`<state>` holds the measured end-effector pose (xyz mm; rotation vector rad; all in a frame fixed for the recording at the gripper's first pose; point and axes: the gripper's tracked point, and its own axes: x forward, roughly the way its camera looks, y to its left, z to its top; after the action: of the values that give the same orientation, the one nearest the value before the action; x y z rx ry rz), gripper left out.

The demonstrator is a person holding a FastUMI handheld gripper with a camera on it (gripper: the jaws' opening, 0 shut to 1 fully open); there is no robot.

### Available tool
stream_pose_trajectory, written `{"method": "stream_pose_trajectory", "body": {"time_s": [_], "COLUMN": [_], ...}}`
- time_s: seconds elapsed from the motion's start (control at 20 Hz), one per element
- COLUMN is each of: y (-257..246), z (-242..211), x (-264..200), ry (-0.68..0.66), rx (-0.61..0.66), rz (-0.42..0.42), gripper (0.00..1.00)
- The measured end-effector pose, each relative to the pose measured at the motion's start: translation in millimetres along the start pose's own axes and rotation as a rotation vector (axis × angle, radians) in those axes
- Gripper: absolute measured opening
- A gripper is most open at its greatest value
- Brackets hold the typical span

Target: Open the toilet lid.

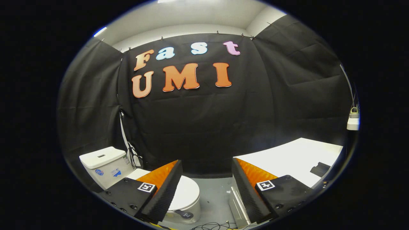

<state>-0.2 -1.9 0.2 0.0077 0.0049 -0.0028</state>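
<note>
Claw (207, 188) fingers spread wide, nothing between them, held above the floor (215, 195). Toilet (108, 166) sits low, partly behind the left finger (161, 191), tank against the cloth wall; lid (187, 193) down, just inside that finger's tip. White bench (297, 156) beyond the right finger, small dark item (320, 168) on it.

Bright ceiling light from above, dark cloth soaking it up, strong fisheye bending at edges, focus sharp

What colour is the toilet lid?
White, in the gripper view; the lid lies beyond the open gripper.
</note>
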Motion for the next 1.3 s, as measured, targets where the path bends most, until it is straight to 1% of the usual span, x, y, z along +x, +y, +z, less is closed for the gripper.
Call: {"method": "stream_pose_trajectory", "body": {"time_s": [0.55, 0.75, 0.95, 1.05, 1.1, 1.2, 1.3], "y": [-2, 5, 13, 25, 37, 66, 82], "z": [0, 7, 14, 19, 16, 1, -8], "x": [0, -5, -12, -16, -19, -23, -25], "ry": [0.002, -0.014, -0.029, -0.042, -0.035, 0.014, 0.038], "rx": [0.039, 0.064, 0.072, 0.109, 0.133, 0.189, 0.243], "rz": [0.002, 0.022, 0.024, 0.028, 0.045, 0.102, 0.111], "gripper": [1.00, 0.98, 0.98, 0.98, 0.98, 0.98, 0.98]}}
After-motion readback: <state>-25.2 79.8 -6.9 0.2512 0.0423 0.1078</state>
